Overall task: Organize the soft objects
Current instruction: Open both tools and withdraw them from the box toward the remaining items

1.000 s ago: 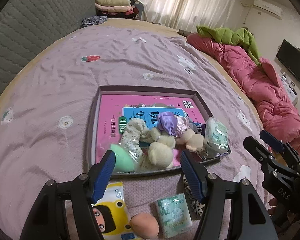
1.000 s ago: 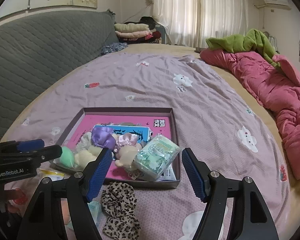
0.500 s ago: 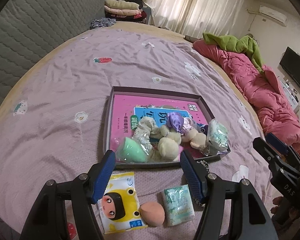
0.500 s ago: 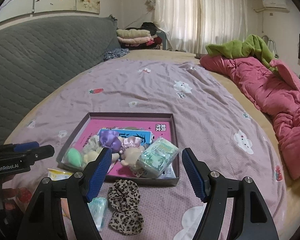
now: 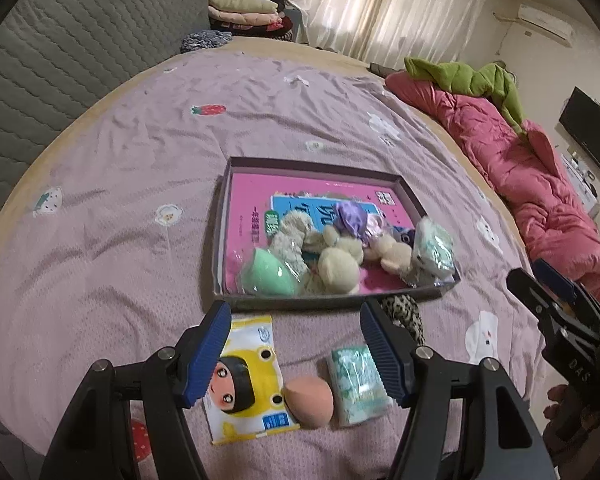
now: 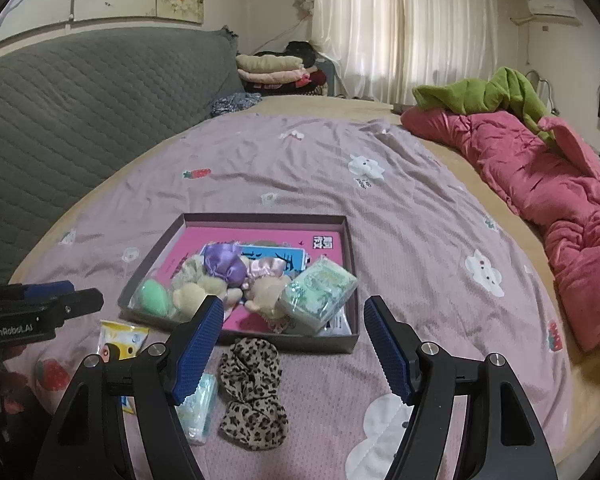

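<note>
A shallow box (image 5: 224, 216) (image 6: 350, 256) with a pink book lining it lies on the purple bedspread. It holds a green sponge (image 5: 270, 272) (image 6: 153, 299), cream plush toys (image 5: 338, 270), a purple scrunchie (image 5: 352, 218) (image 6: 222, 266) and a tissue pack (image 5: 434, 250) (image 6: 320, 292). In front of the box lie a yellow packet (image 5: 248, 380), a peach sponge (image 5: 310, 402), a small tissue pack (image 5: 358, 386) (image 6: 198, 408) and a leopard scrunchie (image 6: 252, 388). My left gripper (image 5: 296, 344) is open above the peach sponge, empty. My right gripper (image 6: 292, 344) is open above the leopard scrunchie, empty.
A pink quilt (image 6: 540, 184) with a green blanket (image 6: 484, 94) runs along the bed's right side. A grey quilted headboard (image 6: 80, 92) stands on the left. Folded clothes (image 6: 272, 68) sit at the far end. A person's hand (image 5: 560, 396) holds the right gripper.
Both grippers have drawn back from the box, so the box looks smaller and the loose items in front of it show more fully. Nothing was picked up.
</note>
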Tool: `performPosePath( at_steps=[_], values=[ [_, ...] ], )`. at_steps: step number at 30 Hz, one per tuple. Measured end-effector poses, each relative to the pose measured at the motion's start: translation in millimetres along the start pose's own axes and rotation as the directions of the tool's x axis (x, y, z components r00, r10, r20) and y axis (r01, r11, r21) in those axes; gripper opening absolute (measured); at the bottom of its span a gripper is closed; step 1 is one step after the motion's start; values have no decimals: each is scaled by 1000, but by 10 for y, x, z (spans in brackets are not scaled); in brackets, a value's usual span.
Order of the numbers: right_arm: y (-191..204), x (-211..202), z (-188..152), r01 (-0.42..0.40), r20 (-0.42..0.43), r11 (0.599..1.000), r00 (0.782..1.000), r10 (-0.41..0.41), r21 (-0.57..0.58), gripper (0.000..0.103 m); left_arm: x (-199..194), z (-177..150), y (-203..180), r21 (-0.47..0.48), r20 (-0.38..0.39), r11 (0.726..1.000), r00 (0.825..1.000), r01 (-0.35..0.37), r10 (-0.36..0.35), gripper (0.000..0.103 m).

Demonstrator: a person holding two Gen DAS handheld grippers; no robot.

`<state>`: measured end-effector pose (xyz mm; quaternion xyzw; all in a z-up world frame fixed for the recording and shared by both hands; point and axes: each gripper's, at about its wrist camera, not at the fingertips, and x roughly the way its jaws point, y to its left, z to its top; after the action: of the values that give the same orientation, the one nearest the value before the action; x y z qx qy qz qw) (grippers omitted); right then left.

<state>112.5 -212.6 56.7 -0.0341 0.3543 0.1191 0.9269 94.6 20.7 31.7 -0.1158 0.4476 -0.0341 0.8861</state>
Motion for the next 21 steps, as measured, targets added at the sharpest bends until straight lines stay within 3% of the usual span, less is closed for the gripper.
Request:
performPosePath(
  at_steps=[16,21],
  values=[
    [-35,107,-264,3,-64,1000,998,-3,4,74,204,-516,-25,49,-110,998,993,44,-39,67],
    [-16,159,-315,5,-79,1000,997,-5,2,74,291,-628,35,7,-143,995,985,96,-94,66]
  ],
)
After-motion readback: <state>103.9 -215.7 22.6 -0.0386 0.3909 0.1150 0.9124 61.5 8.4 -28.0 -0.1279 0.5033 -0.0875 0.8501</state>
